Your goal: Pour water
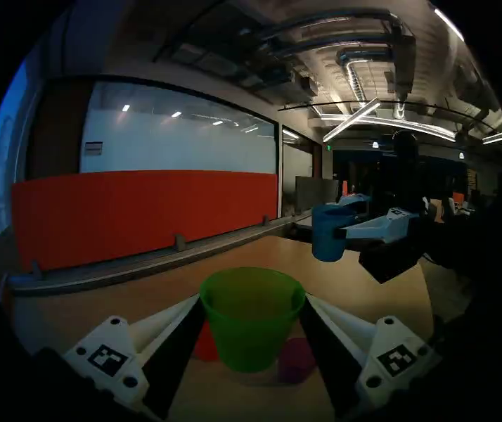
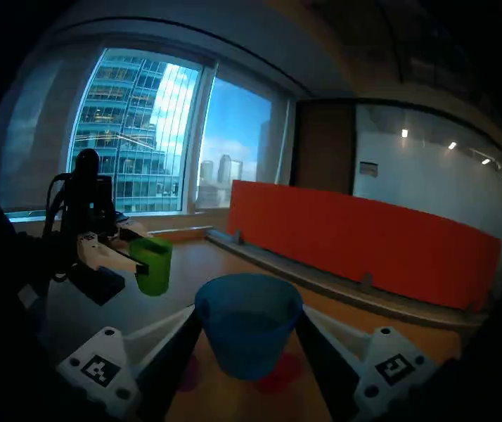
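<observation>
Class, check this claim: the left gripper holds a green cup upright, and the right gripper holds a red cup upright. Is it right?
No. The right gripper holds a blue cup, not red, as the right gripper view shows. The left gripper does hold the green cup upright.

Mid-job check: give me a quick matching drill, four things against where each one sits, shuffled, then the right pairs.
Things:
1. green cup
2. blue cup
3. purple disc
4. orange panel

Places:
A. gripped in the right claw
B. lying flat on the table
C. standing behind the table's far edge
D. gripped in the left claw

Pairs: 1-D, 2-A, 3-B, 4-C
</observation>
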{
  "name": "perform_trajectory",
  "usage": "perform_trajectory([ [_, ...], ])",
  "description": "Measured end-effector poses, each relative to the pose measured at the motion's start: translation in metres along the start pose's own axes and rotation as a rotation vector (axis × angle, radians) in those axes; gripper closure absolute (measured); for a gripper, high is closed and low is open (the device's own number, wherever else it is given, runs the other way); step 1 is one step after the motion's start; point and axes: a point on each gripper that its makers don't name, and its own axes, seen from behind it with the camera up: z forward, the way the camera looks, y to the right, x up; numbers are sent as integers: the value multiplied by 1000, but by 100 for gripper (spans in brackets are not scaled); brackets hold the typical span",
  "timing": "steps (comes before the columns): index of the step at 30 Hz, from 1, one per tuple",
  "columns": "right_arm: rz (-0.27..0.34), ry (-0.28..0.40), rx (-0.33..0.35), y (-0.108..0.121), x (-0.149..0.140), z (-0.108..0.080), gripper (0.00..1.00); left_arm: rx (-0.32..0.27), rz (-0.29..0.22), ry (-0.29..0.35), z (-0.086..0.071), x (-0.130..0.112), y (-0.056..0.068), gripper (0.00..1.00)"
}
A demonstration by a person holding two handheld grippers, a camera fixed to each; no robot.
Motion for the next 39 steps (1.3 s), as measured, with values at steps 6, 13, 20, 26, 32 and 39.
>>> perform_trajectory([
  [6,-44,11,10,-3,13,2,10,-5,1,1,1,2,7,12],
  [13,-117,20,16,-6,29,6,10,-11,0,-3,5,2,13,12],
  [20,-192,27,24,-9,44,11,10,-21,1,-4,7,2,20,13],
  [26,-261,29,36,-14,54,15,10,-33,5,-2,10,3,27,12],
  [32,-333,29,39,-17,63,20,10,-46,13,3,12,3,34,12],
  [39,-415,37,45,-22,76,25,10,-56,14,12,15,6,39,12],
])
